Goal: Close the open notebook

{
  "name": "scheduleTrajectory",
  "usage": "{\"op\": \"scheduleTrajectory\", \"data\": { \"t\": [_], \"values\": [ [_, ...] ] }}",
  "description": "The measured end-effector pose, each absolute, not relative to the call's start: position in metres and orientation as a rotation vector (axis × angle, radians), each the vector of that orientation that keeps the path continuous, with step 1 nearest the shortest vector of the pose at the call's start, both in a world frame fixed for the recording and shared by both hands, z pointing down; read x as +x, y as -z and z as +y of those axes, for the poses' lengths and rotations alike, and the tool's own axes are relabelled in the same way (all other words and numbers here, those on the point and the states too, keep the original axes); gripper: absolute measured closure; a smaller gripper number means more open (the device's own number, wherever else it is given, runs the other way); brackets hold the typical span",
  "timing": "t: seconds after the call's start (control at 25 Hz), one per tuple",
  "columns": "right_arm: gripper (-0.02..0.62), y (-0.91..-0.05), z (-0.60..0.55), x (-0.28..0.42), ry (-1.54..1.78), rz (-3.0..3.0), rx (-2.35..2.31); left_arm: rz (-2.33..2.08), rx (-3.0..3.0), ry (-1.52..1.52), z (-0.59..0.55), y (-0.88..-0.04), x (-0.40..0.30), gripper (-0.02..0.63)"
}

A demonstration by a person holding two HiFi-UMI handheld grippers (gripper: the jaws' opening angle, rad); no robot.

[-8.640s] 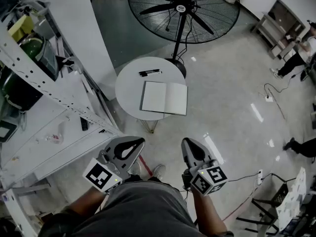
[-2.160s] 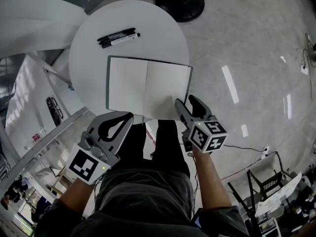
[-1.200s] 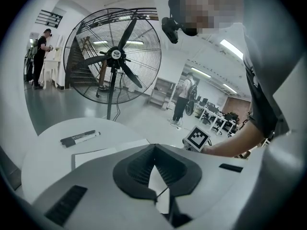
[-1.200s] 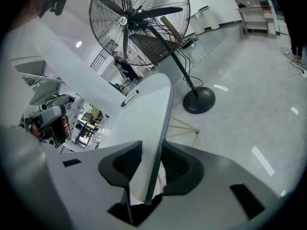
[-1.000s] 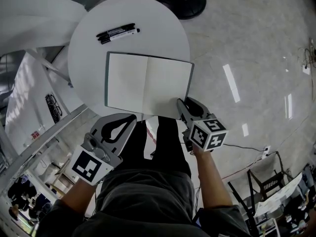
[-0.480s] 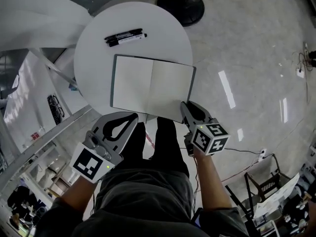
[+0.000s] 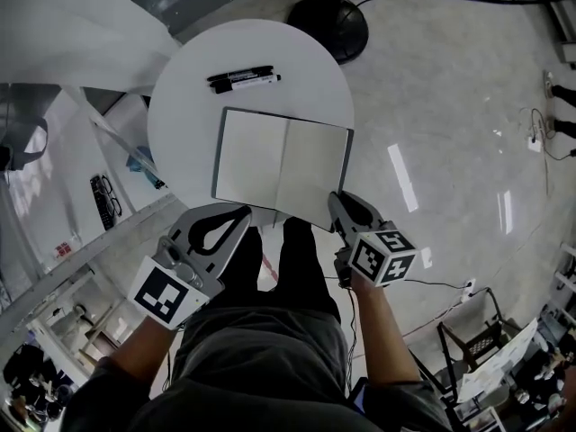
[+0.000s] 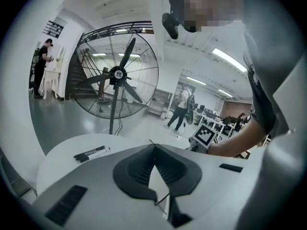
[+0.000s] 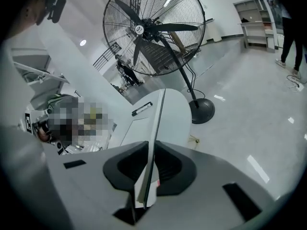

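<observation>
Nearer than before, our right gripper (image 7: 341,204) clamped the blank open notebook (image 7: 270,162) by its right leaf, hiding that corner, while our left gripper (image 7: 239,212) hung closed and empty.

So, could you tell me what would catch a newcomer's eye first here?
An open notebook lies in the middle of a round white table, the right gripper shut on its near right corner. Two markers lie at the table's far side, and a big pedestal fan stands beyond it.

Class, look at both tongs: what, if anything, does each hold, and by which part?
The right tongs grip the notebook by the near right corner of its right-hand cover. The left tongs are shut and hold nothing.
</observation>
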State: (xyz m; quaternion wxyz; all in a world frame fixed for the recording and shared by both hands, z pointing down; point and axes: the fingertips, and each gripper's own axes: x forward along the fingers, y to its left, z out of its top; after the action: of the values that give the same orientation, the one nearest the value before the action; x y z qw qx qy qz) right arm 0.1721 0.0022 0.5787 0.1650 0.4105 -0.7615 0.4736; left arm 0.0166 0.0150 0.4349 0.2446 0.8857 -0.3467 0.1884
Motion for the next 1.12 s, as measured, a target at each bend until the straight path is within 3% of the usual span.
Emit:
{"op": "scheduleTrajectory", "data": {
  "t": [1.12],
  "values": [
    [0.537, -0.521, -0.009, 0.079, -1.319, -2.198, 1.105, -1.101, 2.395, -0.358, 0.016, -0.400, -0.076, 0.591]
  ]
}}
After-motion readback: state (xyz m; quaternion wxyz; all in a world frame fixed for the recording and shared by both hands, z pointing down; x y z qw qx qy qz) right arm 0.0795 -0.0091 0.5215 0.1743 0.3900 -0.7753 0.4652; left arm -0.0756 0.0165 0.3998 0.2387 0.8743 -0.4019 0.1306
